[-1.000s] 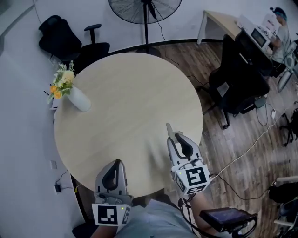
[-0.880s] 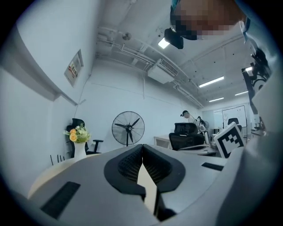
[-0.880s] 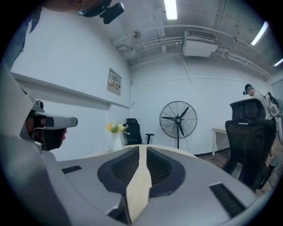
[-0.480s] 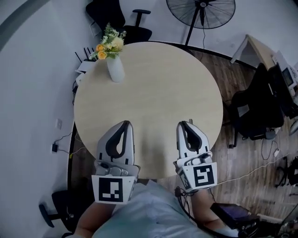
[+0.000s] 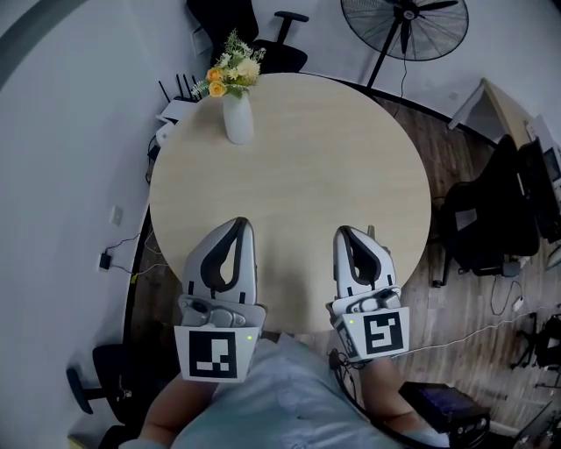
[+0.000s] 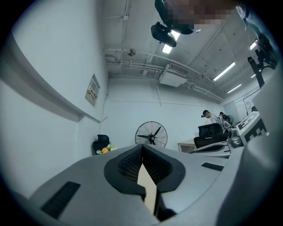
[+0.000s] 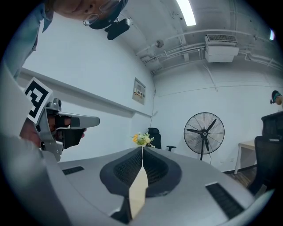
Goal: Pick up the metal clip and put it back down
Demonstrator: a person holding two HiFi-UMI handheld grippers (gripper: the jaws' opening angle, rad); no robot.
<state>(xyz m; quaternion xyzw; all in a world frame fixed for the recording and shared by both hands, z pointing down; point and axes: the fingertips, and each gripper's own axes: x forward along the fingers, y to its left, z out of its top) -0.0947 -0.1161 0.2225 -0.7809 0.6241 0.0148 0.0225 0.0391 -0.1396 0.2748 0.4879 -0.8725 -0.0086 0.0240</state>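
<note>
No metal clip shows in any view; the bare round wooden table [image 5: 333, 158] carries only a vase. My left gripper [image 5: 240, 223] hovers over the table's near edge at the left, jaws together with nothing between them. My right gripper [image 5: 343, 231] hangs beside it at the right, also shut and empty. In the left gripper view the left gripper [image 6: 142, 146] points level across the room, pads touching. The right gripper view shows the right gripper [image 7: 142, 149] with its pads touching too, and the left gripper's cube at the far left.
A white vase of yellow and orange flowers [image 5: 236, 117] stands at the table's far left. Beyond the table are a standing fan [image 5: 406, 24], a black chair [image 5: 286, 50] and white wall. A black office chair [image 5: 487, 226] and cables sit on the wooden floor at the right.
The right gripper's jaws have gone from open to shut. The left gripper has come forward over the table edge. The head view has swung, so the table now sits more central.
</note>
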